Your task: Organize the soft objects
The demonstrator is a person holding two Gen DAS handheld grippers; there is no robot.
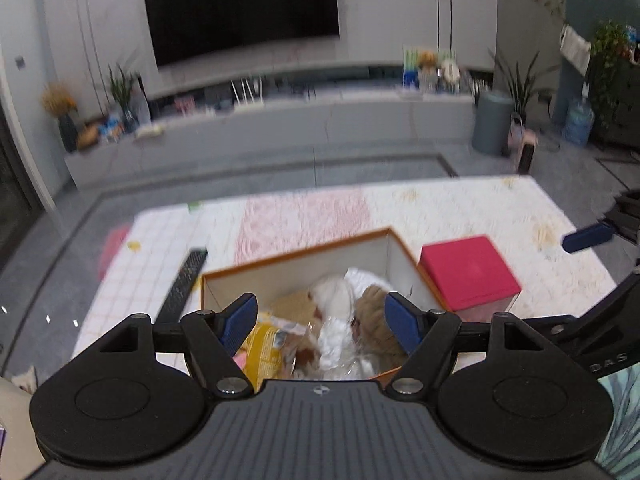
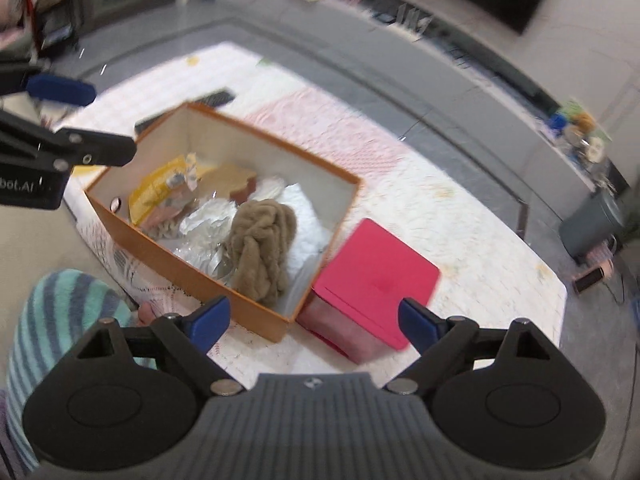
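Note:
An open orange box (image 2: 188,276) (image 1: 296,257) sits on the patterned table cloth. Inside lie a tan knitted bundle (image 2: 260,244) (image 1: 374,308), a yellow packet (image 2: 160,188) (image 1: 262,346), crinkled clear plastic (image 2: 204,222) and white soft items (image 2: 306,216) (image 1: 334,296). My left gripper (image 1: 322,322) is open and empty just above the box's near side; it also shows at the left of the right wrist view (image 2: 76,120). My right gripper (image 2: 314,322) is open and empty above the box's near corner and a pink lidded box (image 2: 374,276) (image 1: 468,270).
A black remote (image 1: 184,286) lies left of the orange box. A striped teal sleeve (image 2: 56,320) is at the lower left. Beyond the table are grey floor, a low TV bench (image 1: 280,120), a grey bin (image 1: 490,122) and plants.

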